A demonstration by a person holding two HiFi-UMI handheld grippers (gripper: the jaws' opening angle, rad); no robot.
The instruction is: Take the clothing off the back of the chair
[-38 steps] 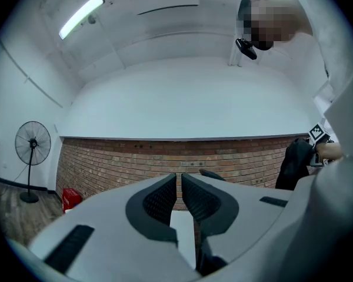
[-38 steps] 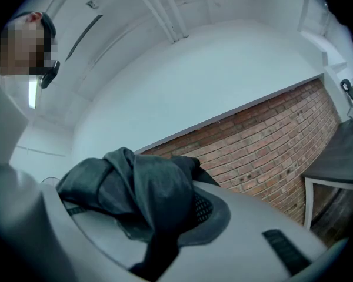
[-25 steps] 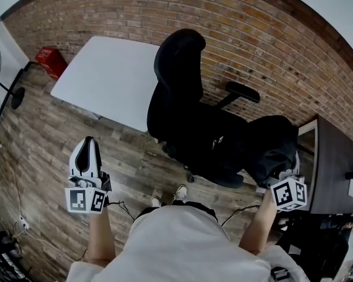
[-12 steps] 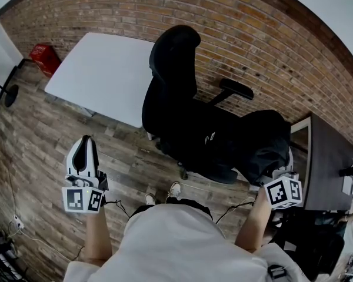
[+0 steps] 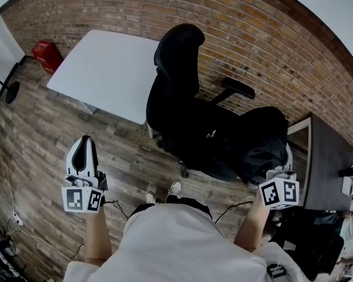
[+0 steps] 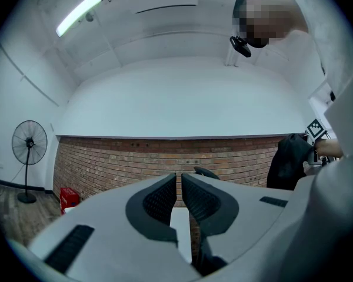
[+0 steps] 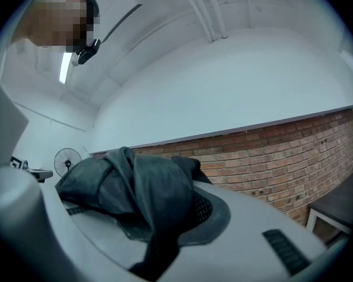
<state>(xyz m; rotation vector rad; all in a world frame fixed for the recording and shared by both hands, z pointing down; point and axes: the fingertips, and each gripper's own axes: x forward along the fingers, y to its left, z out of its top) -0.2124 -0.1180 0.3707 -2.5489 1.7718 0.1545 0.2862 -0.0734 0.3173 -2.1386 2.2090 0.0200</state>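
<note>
A black office chair point(image 5: 176, 81) stands by the brick wall, its back toward a white table. Dark clothing point(image 5: 265, 140) hangs bunched at the chair's right side, off the backrest, and my right gripper point(image 5: 280, 164) is shut on it. In the right gripper view the grey-black cloth point(image 7: 135, 187) is bundled over and between the pads point(image 7: 209, 207), hiding one of them. Whether the cloth's lower end still touches the seat I cannot tell. My left gripper point(image 5: 84, 148) is at lower left over the wooden floor, away from the chair, shut on nothing point(image 6: 179, 187).
The white table point(image 5: 106, 69) stands left of the chair. A dark desk point(image 5: 326, 163) is close on the right of the right gripper. The chair's armrest point(image 5: 238, 89) sticks out toward the wall. A red box point(image 5: 46, 53) and a standing fan point(image 5: 9, 90) are at far left.
The right gripper has shifted a little to the left in the picture, carrying the clothing with it. The left gripper has stayed put.
</note>
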